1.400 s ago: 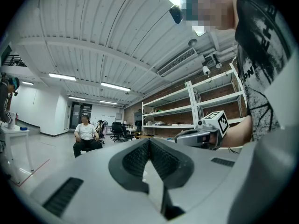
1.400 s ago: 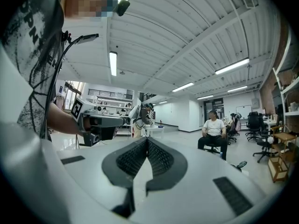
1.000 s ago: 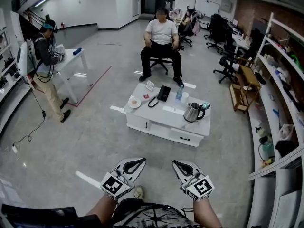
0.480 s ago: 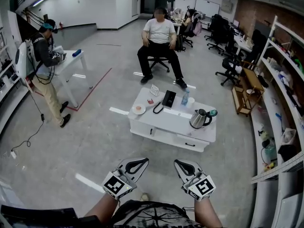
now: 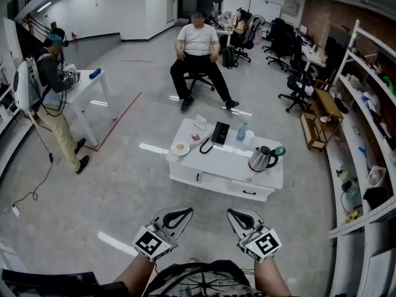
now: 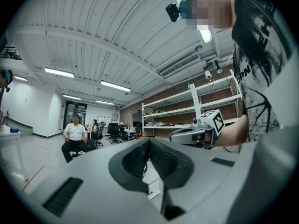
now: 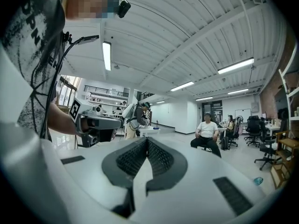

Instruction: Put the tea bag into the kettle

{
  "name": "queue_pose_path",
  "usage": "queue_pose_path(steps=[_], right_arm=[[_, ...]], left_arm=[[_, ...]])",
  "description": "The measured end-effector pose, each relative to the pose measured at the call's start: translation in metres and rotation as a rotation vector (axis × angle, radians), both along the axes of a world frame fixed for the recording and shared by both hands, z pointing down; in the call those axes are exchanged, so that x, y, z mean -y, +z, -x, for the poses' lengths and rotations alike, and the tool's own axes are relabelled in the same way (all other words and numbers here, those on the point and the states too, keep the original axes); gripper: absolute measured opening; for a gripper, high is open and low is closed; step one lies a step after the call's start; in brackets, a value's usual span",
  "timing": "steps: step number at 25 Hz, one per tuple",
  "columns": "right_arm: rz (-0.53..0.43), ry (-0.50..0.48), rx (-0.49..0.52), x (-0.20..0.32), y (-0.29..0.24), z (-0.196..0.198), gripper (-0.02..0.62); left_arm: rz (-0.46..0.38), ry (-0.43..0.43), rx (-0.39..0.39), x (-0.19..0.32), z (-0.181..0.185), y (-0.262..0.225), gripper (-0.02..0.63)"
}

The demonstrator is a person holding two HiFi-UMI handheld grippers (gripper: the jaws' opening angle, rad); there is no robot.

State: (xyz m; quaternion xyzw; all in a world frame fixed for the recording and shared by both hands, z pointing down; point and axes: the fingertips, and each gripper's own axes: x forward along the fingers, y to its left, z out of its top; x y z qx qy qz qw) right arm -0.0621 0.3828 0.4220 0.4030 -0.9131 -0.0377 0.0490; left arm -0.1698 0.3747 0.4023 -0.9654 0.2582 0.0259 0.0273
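The steel kettle (image 5: 262,159) with a black handle stands near the right end of a low white table (image 5: 210,171) in the head view. A small red packet (image 5: 195,137), perhaps the tea bag, lies near the table's far left side; it is too small to be sure. My left gripper (image 5: 177,214) and right gripper (image 5: 236,215) hang side by side at the bottom of that view, well short of the table, both shut and empty. In the left gripper view the pads (image 6: 140,155) meet, and the right gripper (image 6: 196,133) shows beside them. In the right gripper view the pads (image 7: 159,155) touch too.
On the table are a white plate (image 5: 180,148), a black box with a cord (image 5: 219,132), a water bottle (image 5: 241,132), a cup (image 5: 249,137) and a small card (image 5: 200,122). A person sits on a chair (image 5: 197,57) beyond it. Another person stands at the left (image 5: 52,98). Shelves (image 5: 371,166) line the right wall.
The table and kettle have shifted lower and slightly right in the head view, a little nearer. Both grippers keep their place in the frame and stay shut.
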Motion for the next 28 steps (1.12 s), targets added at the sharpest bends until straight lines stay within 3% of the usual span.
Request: queue_pose_path(steps=[12,21,28], right_arm=[[0.015,0.035,0.005,0.046,0.006,-0.022,0.009],[0.005,-0.02,0.015,0.118,0.01,-0.051,0.009],[-0.013,-0.079,0.023,0.179,-0.008,-0.095,0.009]], left_arm=[[0.035,0.026,-0.003,0.051,-0.021,0.008,0.006],[0.049,-0.023,0.016,0.119,-0.054,0.017,0.006],[0.032,-0.074,0.029,0.18,-0.1,-0.002,0.006]])
